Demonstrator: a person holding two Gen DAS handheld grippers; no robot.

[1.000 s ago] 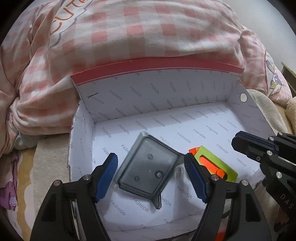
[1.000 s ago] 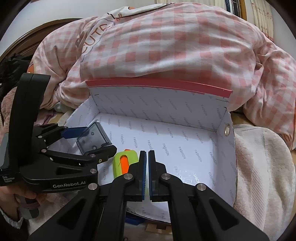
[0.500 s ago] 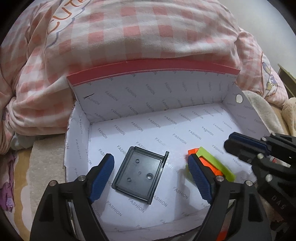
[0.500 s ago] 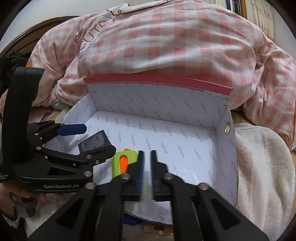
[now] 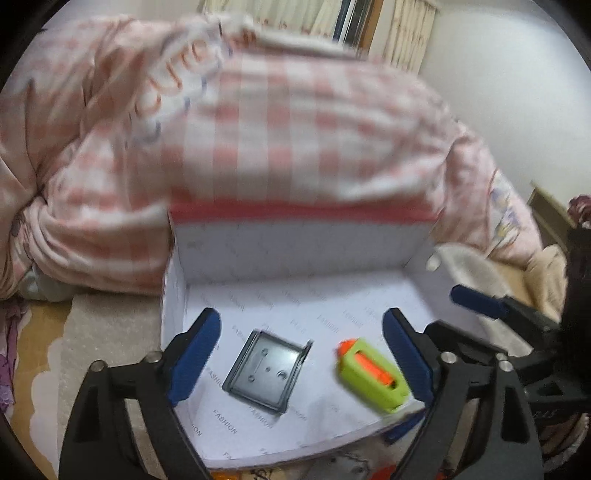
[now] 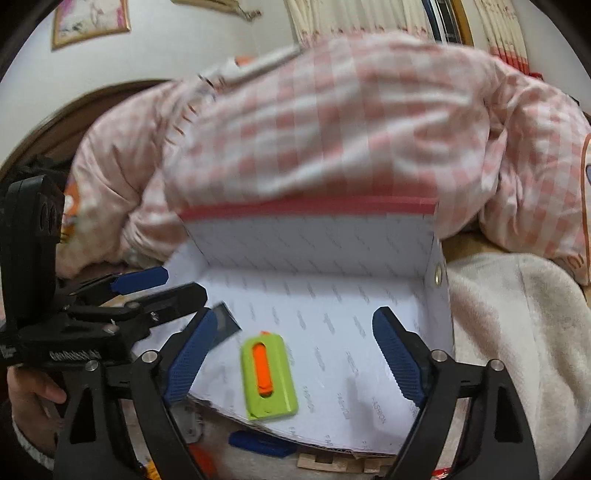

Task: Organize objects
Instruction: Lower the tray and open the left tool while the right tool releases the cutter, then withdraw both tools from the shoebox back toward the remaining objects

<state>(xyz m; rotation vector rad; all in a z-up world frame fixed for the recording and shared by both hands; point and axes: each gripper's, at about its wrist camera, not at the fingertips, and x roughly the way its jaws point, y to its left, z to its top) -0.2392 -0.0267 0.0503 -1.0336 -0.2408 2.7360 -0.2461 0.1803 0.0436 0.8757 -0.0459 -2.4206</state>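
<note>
Right wrist view: green cutter (image 6: pixel 269 376) flat in box (image 6: pixel 369 314), long axis near-far; right gripper (image 6: pixel 295 354) jaws opening, nothing pinched.

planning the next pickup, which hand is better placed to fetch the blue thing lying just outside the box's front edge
Right, probably: the blue piece lies just beyond the box front edge, below the right gripper, whose empty jaws are opening. The left gripper sits farther left.

A pink checked quilt (image 5: pixel 288 133) (blurred) lies heaped at the far side; a cream towel (image 6: pixel 517 332) lies right, curtains (image 6: pixel 369 18) beyond.
</note>
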